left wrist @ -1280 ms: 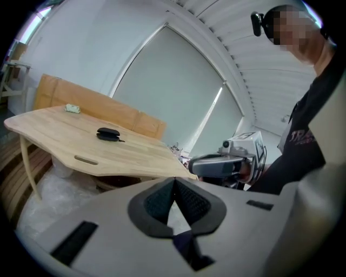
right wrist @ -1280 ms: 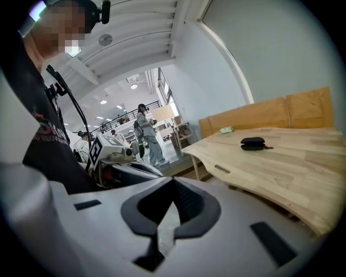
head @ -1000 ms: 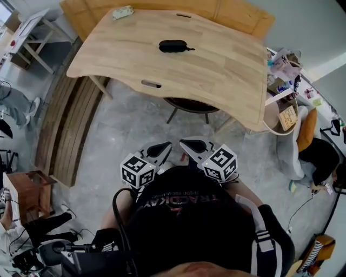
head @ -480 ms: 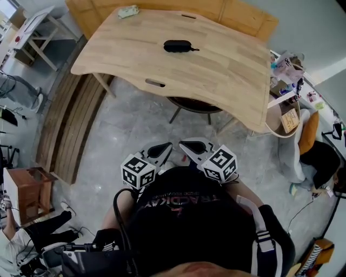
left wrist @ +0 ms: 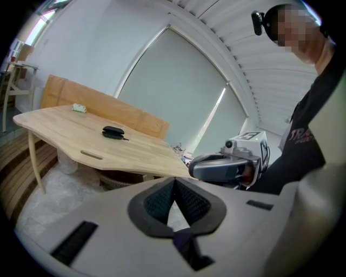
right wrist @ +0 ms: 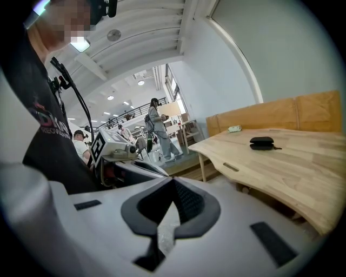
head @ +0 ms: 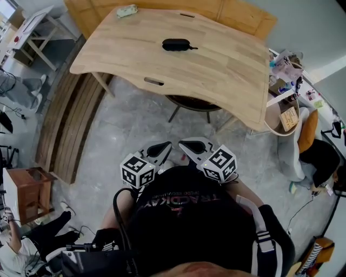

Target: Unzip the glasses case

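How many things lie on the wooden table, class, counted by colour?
Black: 1, the glasses case
Pale green: 1, a small object near the far edge
Total: 2

Pale wooden desk (head: 221, 76) had a curved near edge, black glasses case (head: 175, 45) lay toward its far edge — roughly mid-width, small pale-green object (head: 126, 11) sat at the far left corner.
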Tool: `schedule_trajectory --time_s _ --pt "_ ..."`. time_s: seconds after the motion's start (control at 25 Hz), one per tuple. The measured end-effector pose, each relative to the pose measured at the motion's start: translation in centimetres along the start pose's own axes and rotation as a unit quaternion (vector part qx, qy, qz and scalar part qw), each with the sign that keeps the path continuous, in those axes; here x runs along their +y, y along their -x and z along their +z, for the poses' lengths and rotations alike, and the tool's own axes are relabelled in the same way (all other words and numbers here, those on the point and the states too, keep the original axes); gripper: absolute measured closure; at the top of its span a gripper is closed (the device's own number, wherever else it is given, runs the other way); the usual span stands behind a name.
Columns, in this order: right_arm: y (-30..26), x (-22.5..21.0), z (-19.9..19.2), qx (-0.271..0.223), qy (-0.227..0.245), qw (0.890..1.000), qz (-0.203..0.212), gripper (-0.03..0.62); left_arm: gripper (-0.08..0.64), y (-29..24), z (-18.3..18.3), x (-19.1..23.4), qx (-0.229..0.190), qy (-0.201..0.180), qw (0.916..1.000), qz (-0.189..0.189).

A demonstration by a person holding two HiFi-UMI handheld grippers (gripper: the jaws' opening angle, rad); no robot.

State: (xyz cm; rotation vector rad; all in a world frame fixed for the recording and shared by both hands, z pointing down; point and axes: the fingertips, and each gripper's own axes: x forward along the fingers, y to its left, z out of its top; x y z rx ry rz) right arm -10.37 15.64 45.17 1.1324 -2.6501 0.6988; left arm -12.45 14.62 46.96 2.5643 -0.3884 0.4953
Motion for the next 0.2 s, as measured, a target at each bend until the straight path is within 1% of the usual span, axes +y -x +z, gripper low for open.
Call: schedule_trajectory --time_s 0.2 --pt "0.31 -0.01 0.17 -0.002 0.002 1.000 0.001 0.575 0.548 -0.05 0.21 -0.26 -0.002 -0.004 1.0000 0.002"
